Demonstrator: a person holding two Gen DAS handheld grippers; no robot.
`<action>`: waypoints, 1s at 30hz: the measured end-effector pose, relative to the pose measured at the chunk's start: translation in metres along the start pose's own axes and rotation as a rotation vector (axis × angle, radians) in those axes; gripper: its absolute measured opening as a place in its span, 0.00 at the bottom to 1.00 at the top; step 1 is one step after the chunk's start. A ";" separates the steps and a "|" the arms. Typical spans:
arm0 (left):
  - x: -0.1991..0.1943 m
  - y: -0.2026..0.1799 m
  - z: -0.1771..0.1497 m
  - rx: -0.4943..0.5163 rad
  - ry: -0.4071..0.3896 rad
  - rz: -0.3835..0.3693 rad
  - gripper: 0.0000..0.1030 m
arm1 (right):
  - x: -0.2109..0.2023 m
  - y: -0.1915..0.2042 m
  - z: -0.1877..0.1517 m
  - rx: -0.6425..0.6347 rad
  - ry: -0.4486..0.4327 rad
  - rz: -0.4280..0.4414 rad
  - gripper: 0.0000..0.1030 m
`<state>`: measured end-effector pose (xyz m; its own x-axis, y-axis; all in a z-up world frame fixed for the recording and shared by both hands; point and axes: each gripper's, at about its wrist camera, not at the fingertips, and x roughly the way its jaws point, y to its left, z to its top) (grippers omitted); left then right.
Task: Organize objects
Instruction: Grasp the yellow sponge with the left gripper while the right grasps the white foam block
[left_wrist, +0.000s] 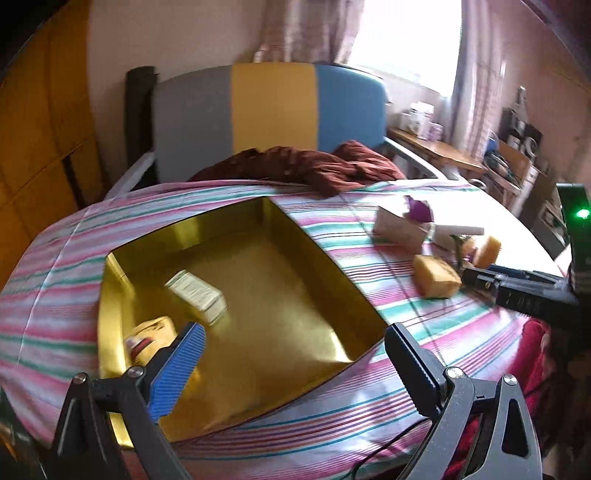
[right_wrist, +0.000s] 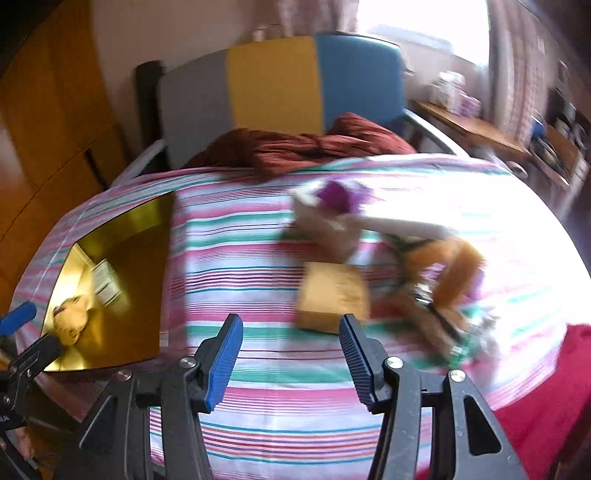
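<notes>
Two grippers are in my hands over the striped bedsheet (left_wrist: 258, 192), and both stand released with nothing between their pads. My left gripper (left_wrist: 295, 354) hangs over the near edge of the gold tray (left_wrist: 295, 280), jaws spread wide; inside the tray lie a white box (left_wrist: 197, 297) toward its left half and a yellow packet (left_wrist: 149, 338) near the left wall, partly behind my blue finger pad (left_wrist: 177, 373). My right gripper (right_wrist: 291, 354) points at the loose pile on the sheet, well to the right of the tray, its jaws partly apart and empty. Just beyond its tips lies a tan box (right_wrist: 332, 291), blurred in this view. Further back sits a pale carton (right_wrist: 325, 229) with something purple (right_wrist: 338, 197) on top, and to the right a jumble of orange and small items (right_wrist: 454, 273) too smeared to name. A dark red cloth (right_wrist: 295, 144) is bunched against the grey, yellow and blue headboard (right_wrist: 273, 81).
</notes>
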<state>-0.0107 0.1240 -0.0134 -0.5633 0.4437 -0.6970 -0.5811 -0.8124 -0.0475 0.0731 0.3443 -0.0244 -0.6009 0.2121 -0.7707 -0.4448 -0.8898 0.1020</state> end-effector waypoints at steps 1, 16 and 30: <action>0.001 -0.005 0.002 0.013 0.000 -0.011 0.95 | -0.003 -0.011 0.002 0.025 -0.002 -0.007 0.53; 0.062 -0.115 0.047 0.194 0.087 -0.167 0.96 | -0.037 -0.131 0.004 0.300 -0.054 -0.182 0.62; 0.154 -0.181 0.057 0.144 0.282 -0.215 0.98 | -0.041 -0.165 -0.008 0.302 -0.024 -0.174 0.64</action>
<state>-0.0256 0.3606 -0.0713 -0.2476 0.4600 -0.8527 -0.7562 -0.6420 -0.1268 0.1761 0.4793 -0.0148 -0.5121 0.3628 -0.7785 -0.7165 -0.6803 0.1543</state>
